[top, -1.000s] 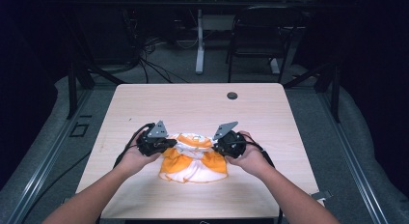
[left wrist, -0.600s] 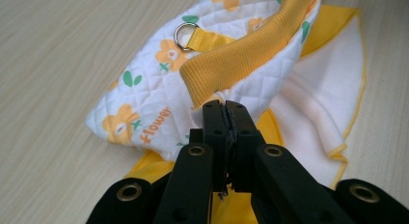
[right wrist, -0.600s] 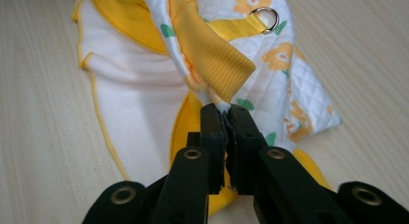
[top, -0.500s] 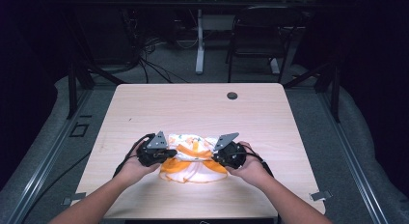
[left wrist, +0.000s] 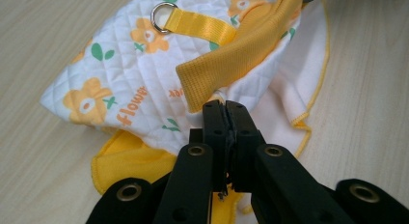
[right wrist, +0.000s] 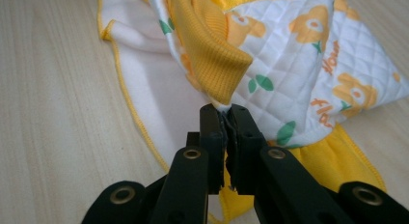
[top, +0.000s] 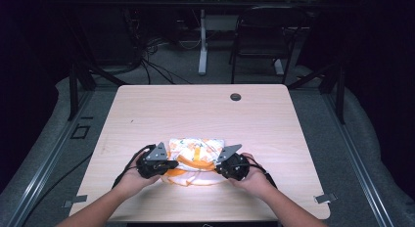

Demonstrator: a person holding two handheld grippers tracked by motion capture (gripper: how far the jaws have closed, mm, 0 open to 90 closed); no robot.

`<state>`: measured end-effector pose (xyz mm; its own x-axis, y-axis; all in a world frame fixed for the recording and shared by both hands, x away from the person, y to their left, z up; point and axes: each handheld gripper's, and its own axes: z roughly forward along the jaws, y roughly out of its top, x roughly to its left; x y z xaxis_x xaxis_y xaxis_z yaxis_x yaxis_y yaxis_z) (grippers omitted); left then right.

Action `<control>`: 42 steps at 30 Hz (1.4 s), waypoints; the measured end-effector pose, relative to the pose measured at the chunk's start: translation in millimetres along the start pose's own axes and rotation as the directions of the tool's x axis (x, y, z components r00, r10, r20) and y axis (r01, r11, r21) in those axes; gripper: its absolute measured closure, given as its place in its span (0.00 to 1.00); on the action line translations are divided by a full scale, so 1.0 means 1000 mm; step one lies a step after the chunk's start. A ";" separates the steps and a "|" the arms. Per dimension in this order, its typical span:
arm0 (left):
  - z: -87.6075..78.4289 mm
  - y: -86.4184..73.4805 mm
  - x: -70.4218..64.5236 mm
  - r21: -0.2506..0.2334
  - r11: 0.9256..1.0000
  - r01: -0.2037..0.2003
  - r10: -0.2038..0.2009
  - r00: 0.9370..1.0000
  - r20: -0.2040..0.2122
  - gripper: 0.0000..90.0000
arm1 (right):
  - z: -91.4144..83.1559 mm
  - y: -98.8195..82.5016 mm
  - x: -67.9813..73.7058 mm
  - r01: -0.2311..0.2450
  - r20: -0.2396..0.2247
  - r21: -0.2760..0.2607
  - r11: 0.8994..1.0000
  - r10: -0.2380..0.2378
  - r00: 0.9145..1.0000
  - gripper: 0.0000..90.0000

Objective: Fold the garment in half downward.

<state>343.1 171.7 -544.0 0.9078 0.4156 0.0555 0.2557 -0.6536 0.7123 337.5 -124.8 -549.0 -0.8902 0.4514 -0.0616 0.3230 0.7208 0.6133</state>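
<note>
Two grippers, one little garment [top: 195, 159] between them, and both hands now sit lower and nearer the person than a second ago, when the cloth hung higher over the middle of the table [top: 205, 114]. The left gripper [top: 172, 164] has its jaws pressed together on a pinch of white quilted fabric right under a yellow ribbed cuff [left wrist: 226, 64]; the left gripper view shows the cloth squeezed flat between the pads. The right gripper [top: 219, 166] does the same on the other side, jaws clamped on fabric below its own ribbed cuff [right wrist: 205, 45]. The garment now rests on the near half of the table, its flower-print quilted back facing up, a yellow strap with a metal ring [left wrist: 163, 13] lying across it, white lining and a yellow hem spread beneath. My read: the cloth is being laid down flat for folding, and with most of it touching wood, letting go looks like the next call.
</note>
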 end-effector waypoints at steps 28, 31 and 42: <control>-0.012 0.010 0.013 -0.056 0.993 0.108 -0.109 0.994 -0.023 0.72 | -0.023 0.002 -0.006 -0.091 0.036 -0.139 0.986 0.097 0.995 0.70; -0.002 0.014 0.015 -0.027 0.992 0.126 -0.127 0.991 -0.044 0.66 | -0.020 0.005 -0.011 -0.111 0.033 -0.148 0.983 0.117 0.993 0.65; 0.016 0.006 0.010 0.018 0.993 0.117 -0.117 0.993 -0.001 0.47 | 0.006 0.006 -0.010 -0.107 -0.016 -0.069 0.992 0.106 0.994 0.53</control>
<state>358.6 161.6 -549.9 0.8712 0.4900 -0.0279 0.3666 -0.6117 0.7010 350.4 -121.9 -549.0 -0.8559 0.5168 0.0161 0.3934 0.6306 0.6691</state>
